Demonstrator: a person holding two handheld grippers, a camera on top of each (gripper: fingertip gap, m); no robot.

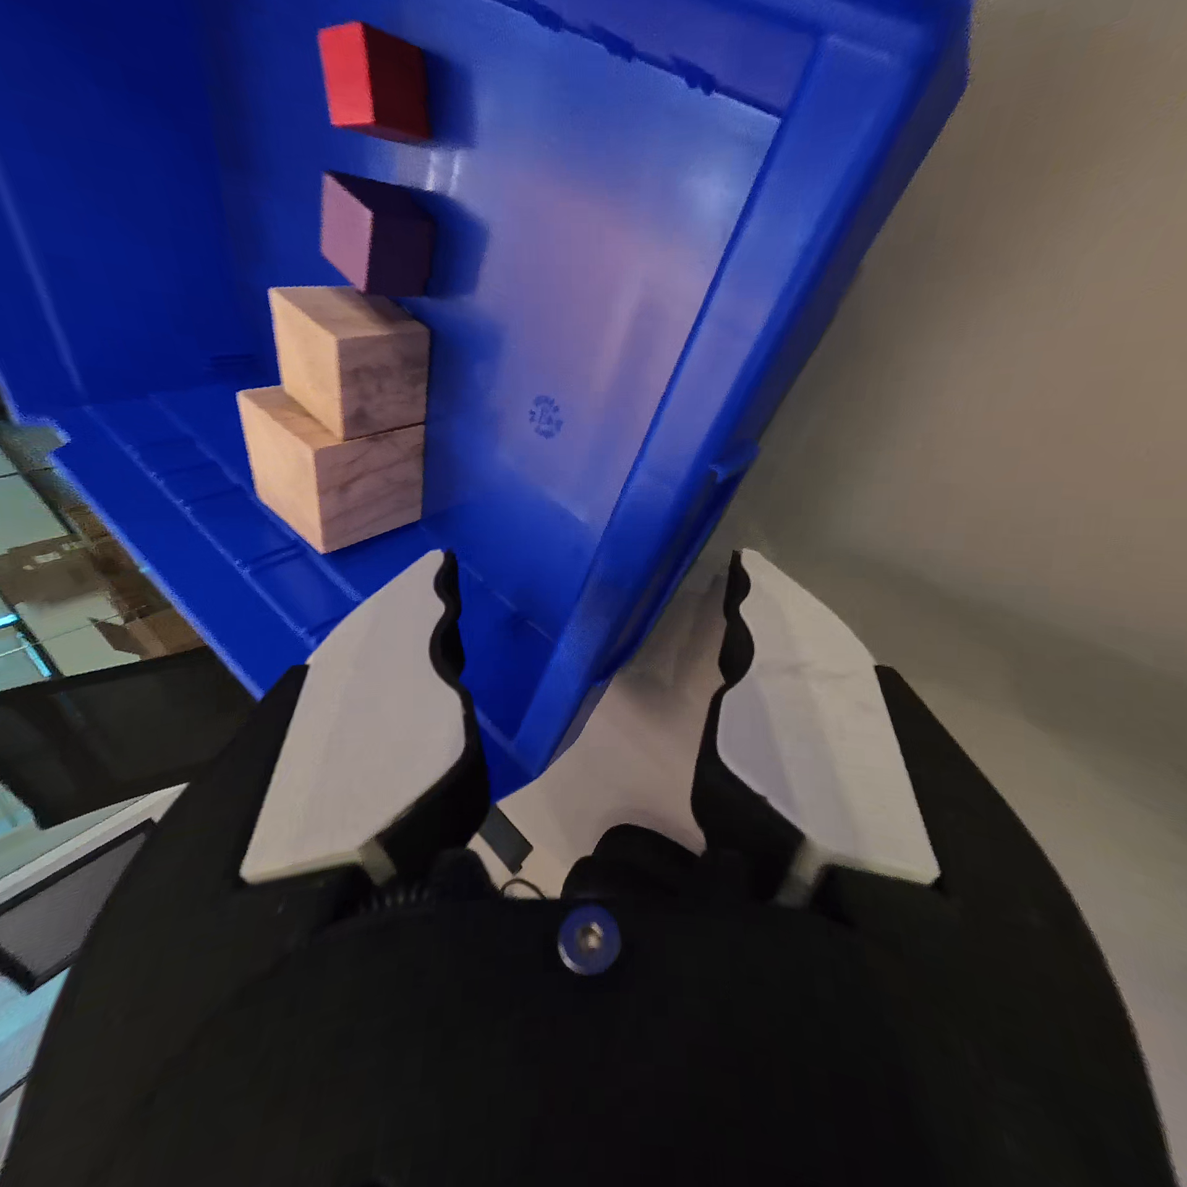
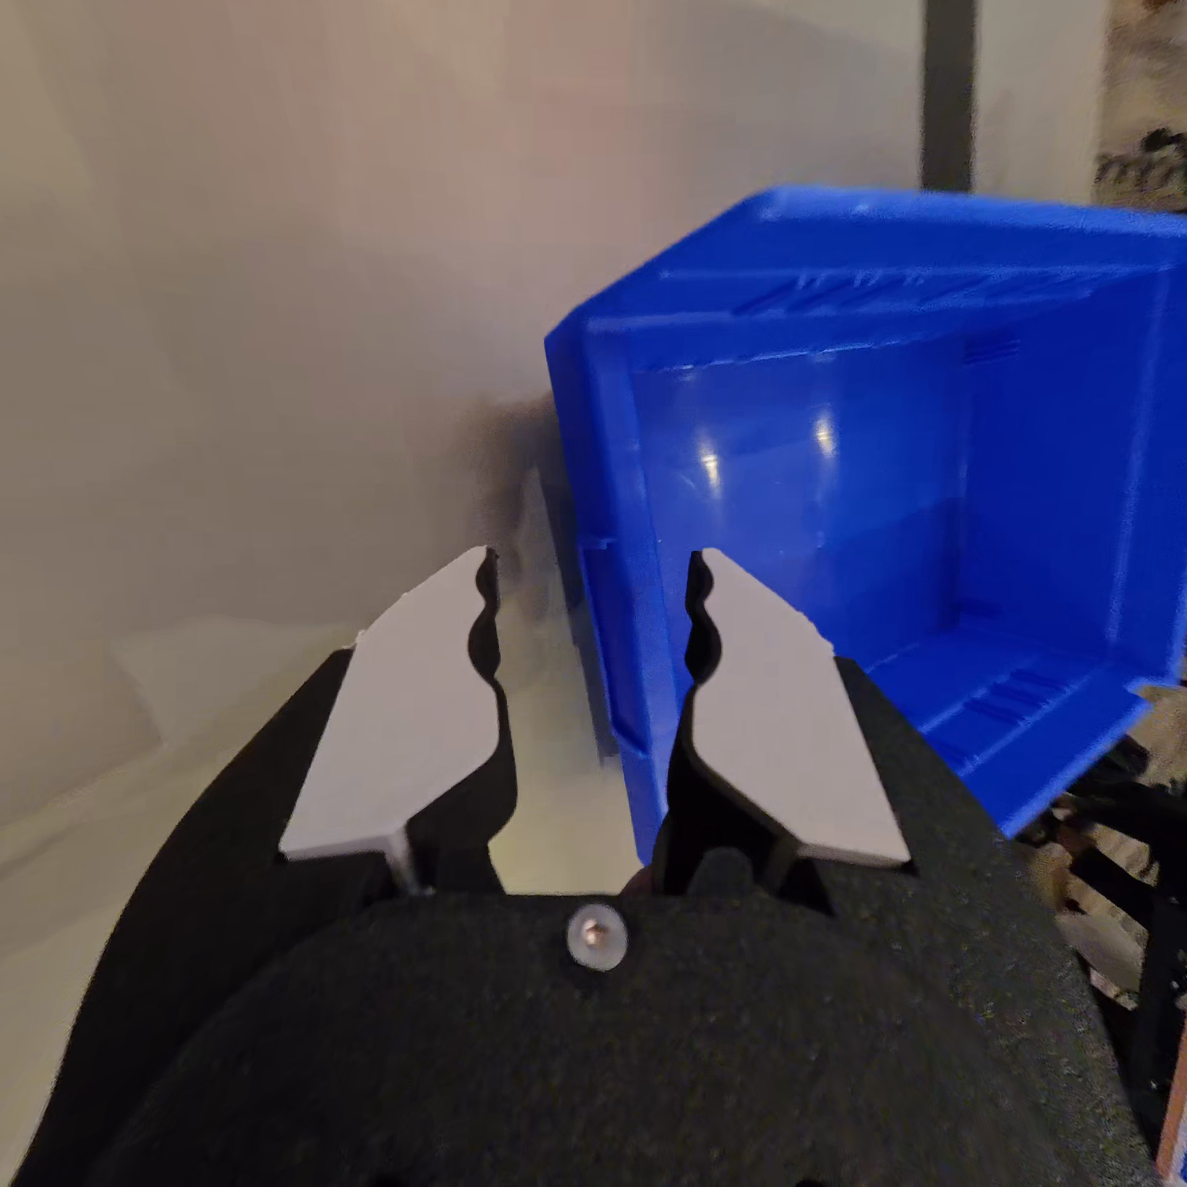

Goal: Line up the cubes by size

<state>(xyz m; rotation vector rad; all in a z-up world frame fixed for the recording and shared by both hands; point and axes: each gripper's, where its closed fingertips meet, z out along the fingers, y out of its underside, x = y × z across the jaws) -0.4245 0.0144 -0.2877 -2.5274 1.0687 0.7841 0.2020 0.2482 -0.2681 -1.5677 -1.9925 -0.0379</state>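
Now, with both grippers [image 1: 591, 565] [image 2: 591, 565] spread and holding nothing astride the blue bin's [image 1: 674, 514] wall, I judge the cubes [image 1: 360, 385] inside it lined up, so I back off without nudging the bin.

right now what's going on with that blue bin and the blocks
A person works with two handheld grippers around a blue bin. Four cubes stand in a row inside it: red, purple, a small wooden one and a larger wooden one, the two wooden ones touching. The left tool is open astride the bin's wall, not pressing it. The right tool is also open, with the bin's rim between its fingers. Neither holds a cube.
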